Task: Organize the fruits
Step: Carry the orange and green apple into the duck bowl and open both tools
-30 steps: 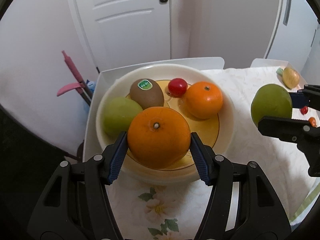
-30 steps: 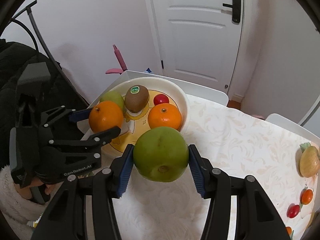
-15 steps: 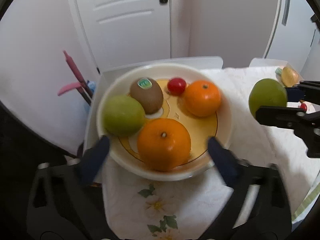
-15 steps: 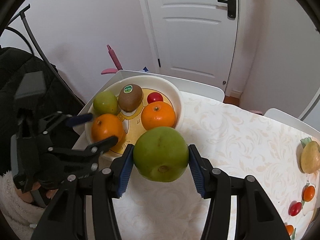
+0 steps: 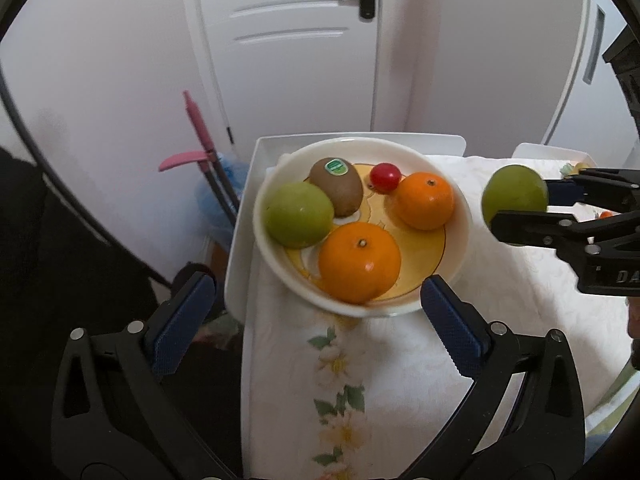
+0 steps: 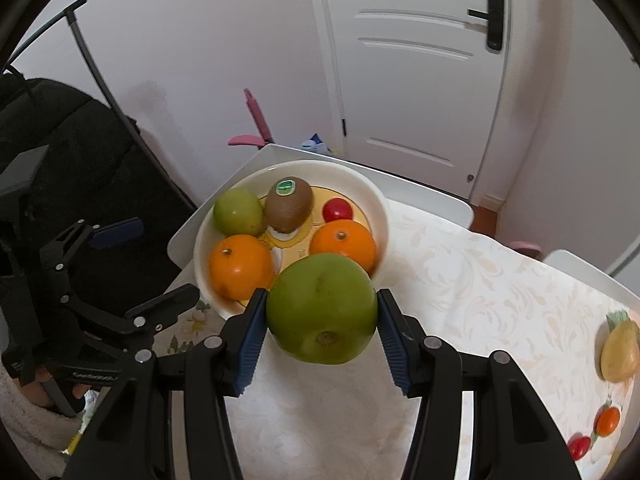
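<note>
Cloth-covered white surface (image 5: 500, 300) before a white panelled door (image 5: 288, 40); left tool (image 5: 316, 306) gapes empty; right tool (image 6: 322, 330) grips a round green apple (image 6: 322, 314) at the fruit-filled cream bowl's (image 5: 276, 272) three o'clock.

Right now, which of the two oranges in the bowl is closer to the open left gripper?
The larger orange at the bowl's near edge, just beyond the left gripper. The other orange sits farther back, beside the red tomato.

Kiwi (image 5: 337, 192) sticker unreadable; right tool (image 5: 516, 216) shows "DA"
</note>
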Motion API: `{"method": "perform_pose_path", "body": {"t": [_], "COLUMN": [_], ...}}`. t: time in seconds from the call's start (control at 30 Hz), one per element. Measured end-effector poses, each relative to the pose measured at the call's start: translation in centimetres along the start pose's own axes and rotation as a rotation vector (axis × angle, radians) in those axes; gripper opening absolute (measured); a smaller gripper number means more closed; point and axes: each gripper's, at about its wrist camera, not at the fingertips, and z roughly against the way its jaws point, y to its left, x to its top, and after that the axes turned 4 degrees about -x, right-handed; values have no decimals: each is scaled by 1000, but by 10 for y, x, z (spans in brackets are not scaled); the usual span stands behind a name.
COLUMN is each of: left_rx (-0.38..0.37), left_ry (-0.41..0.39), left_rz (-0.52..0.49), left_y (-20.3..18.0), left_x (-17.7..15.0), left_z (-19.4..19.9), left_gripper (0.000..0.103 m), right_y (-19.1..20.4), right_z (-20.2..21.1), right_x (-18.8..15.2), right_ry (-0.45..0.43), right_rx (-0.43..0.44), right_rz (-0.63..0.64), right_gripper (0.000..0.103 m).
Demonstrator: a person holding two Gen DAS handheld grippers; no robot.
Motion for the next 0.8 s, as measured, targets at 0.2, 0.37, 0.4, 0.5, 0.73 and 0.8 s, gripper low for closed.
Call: {"method": "perform_pose_path", "body": {"t": [0.2, 0.37, 0.4, 0.5, 0.73, 0.8], "left_rx": [30, 38, 42, 50, 48, 44], "left_ry": [14, 27, 31, 42, 55, 54], "left_rz": [36, 46, 43, 41, 43, 40], "left_y": [1, 1, 1, 2, 4, 3], "left_x": [-8, -15, -17, -22, -28, -28], "left_z": [9, 10, 10, 10, 10, 10], "left_gripper": [103, 103, 103, 103, 103, 103], "right_y": [11, 15, 16, 17, 20, 19], "right_z": [-15, -35, -40, -50, -59, -57], "right_x": [4, 5, 5, 4, 2, 2], "right_ry": [19, 37, 40, 48, 47, 42], "right_rx": [47, 59, 61, 65, 56, 65], "right_rz": [45, 67, 69, 73, 55, 47], "right_gripper": [49, 49, 49, 49, 49, 57]}}
